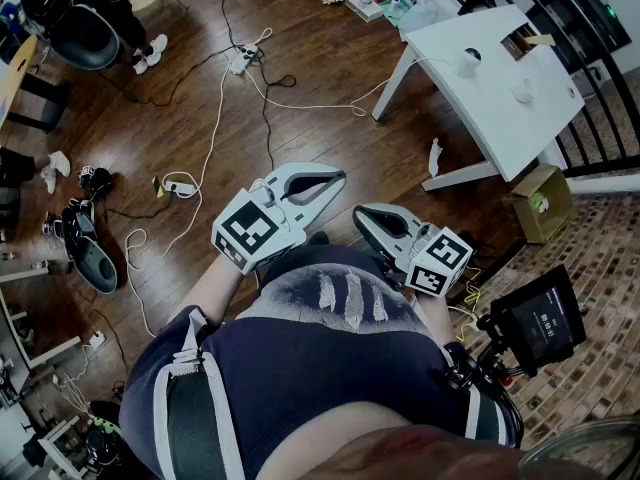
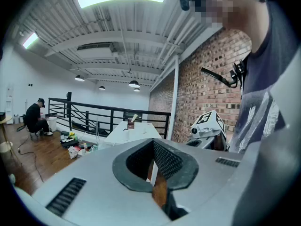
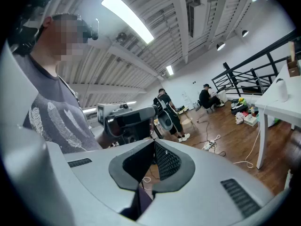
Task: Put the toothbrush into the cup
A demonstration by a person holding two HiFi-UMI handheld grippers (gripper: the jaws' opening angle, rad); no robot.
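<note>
Work is all ahead: my left gripper (image 1: 335,180) and right gripper (image 1: 362,214) sit clenched on nothing by my belly, well apart from the white table (image 1: 500,78), toothbrush not yet fetched.

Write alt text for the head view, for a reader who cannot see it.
Seen from above, a person holds the left gripper and right gripper close to the torso, jaws shut and empty. Below lies a dark wood floor strewn with cables; a white table at upper right.

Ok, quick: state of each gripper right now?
Left gripper: closed, holding nothing.
Right gripper: closed, holding nothing.
</note>
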